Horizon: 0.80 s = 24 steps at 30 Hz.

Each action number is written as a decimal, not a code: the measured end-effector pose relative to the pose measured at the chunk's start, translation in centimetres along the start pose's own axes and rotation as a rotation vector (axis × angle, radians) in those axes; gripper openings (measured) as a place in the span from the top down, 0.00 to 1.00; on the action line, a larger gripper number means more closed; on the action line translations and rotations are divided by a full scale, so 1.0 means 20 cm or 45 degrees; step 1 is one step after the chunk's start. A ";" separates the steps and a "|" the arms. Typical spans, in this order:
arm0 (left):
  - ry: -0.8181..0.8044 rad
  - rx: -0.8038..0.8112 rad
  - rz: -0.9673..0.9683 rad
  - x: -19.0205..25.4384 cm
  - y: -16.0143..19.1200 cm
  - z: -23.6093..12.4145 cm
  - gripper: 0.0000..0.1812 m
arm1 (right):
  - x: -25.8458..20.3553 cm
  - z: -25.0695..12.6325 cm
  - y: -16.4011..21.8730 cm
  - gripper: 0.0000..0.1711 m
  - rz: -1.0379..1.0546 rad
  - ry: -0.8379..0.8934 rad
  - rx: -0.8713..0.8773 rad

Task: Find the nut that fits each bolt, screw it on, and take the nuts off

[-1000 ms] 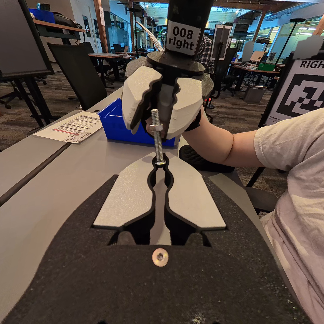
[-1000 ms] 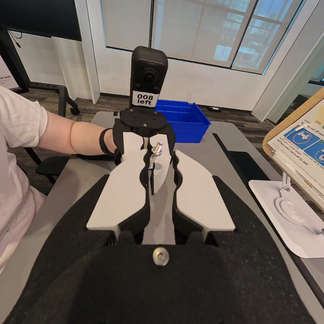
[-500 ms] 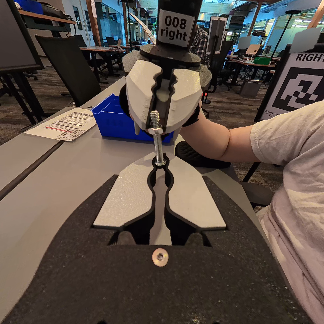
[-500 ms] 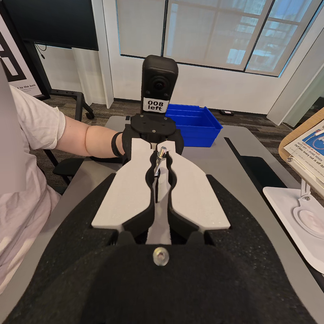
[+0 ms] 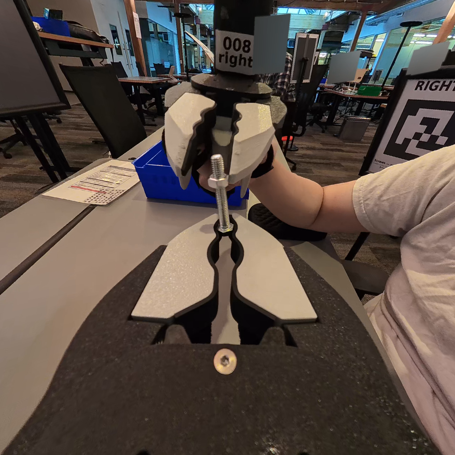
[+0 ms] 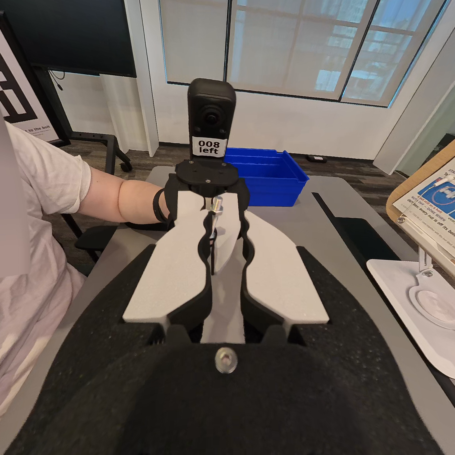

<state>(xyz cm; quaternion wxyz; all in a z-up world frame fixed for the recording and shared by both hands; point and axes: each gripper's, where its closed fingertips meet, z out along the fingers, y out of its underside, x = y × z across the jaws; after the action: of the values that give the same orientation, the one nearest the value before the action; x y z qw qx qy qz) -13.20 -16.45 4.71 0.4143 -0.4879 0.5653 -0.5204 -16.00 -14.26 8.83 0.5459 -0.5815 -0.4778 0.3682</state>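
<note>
My left gripper (image 5: pixel 223 227) is shut on the head of a silver bolt (image 5: pixel 220 204) and holds it upright above the grey table (image 5: pixel 73 258). A hex nut (image 5: pixel 218 182) sits on the thread a short way below the bolt's top. My right gripper (image 5: pixel 214 186) faces it from the far side, open, with a fingertip on each side of the nut and not gripping it. In the right wrist view my right gripper (image 6: pixel 216 229) is open around the bolt (image 6: pixel 213 226) and nut (image 6: pixel 216 214), and the left gripper (image 6: pixel 213 240) shows behind them.
A blue bin (image 5: pixel 172 187) stands on the table beyond the grippers; it also shows in the right wrist view (image 6: pixel 266 182). A printed sheet (image 5: pixel 98 182) lies at the left. An instruction board on a white stand (image 6: pixel 406 307) is at the right. A person's arm (image 5: pixel 307 204) reaches in.
The right gripper was open one second ago, closed around the nut half a second ago, and has opened again. The left gripper still holds the bolt upright.
</note>
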 end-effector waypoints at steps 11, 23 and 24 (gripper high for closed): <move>0.012 -0.008 -0.009 0.01 0.01 0.01 0.98 | -0.02 0.02 0.01 0.88 0.029 -0.043 0.018; 0.022 0.003 -0.015 0.01 0.00 0.01 0.98 | -0.04 0.00 -0.02 0.88 0.076 -0.125 0.085; 0.025 0.004 -0.014 0.02 0.00 0.01 0.98 | -0.04 0.00 -0.02 0.88 0.067 -0.116 0.077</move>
<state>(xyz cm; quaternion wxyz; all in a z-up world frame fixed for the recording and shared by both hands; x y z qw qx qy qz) -13.11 -16.77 4.71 0.4067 -0.4851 0.5658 -0.5284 -16.30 -14.96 9.08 0.5311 -0.5597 -0.4753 0.4228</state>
